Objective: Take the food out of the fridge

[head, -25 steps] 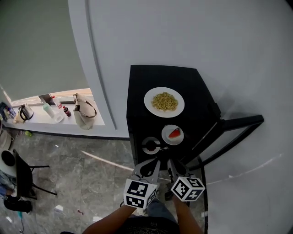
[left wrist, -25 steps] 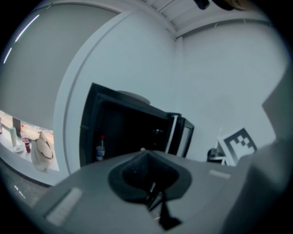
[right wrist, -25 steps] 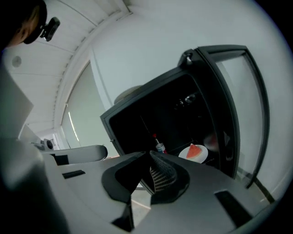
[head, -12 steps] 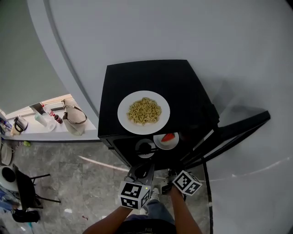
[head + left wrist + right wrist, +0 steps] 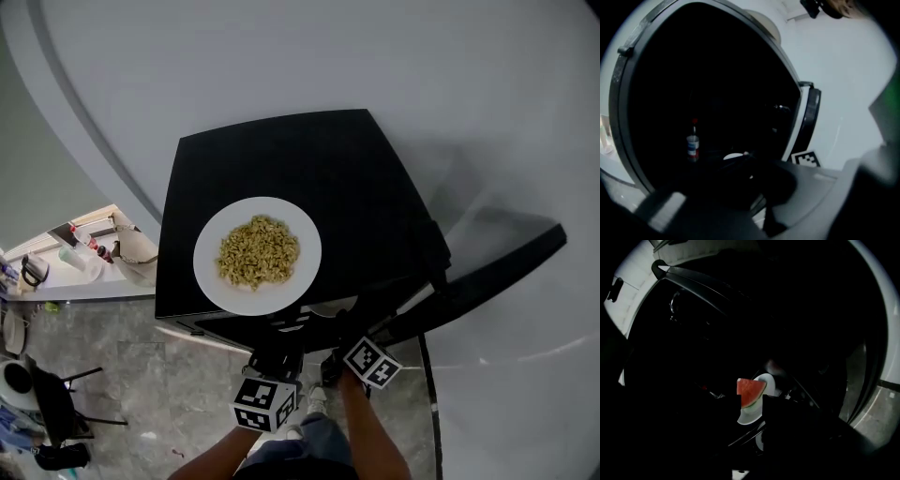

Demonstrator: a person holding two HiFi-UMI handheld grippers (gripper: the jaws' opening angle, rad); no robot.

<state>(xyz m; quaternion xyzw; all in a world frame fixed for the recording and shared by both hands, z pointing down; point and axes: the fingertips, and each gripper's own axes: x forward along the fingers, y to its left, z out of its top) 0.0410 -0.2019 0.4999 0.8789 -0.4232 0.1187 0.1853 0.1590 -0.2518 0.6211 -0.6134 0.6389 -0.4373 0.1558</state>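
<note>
A black fridge [image 5: 281, 159] stands against the white wall, and a white plate of yellow-green food [image 5: 258, 255] rests on its top. Inside, a red watermelon slice [image 5: 750, 391] lies on a small white plate [image 5: 761, 380]. My right gripper [image 5: 752, 409] reaches into the dark fridge. Its jaws have just been opening and stand apart; the slice shows through the gap just ahead of them, not pinched. My left gripper [image 5: 281, 352] points into the opening beside it. Its jaws are dark and blurred. The right gripper [image 5: 345, 349] sits under the fridge's front edge.
The fridge door [image 5: 487, 281] hangs open to the right. A small red-capped bottle [image 5: 693, 146] stands inside at the left, near a white dish [image 5: 733, 156]. Grey tile floor [image 5: 141, 375] lies to the left, with a ledge of bottles and a bag [image 5: 94, 248] beyond it.
Both grippers have moved forward and down into the fridge opening. The head view has closed in, so the watermelon plate and a round dish have slipped out of sight under the fridge's front edge.
</note>
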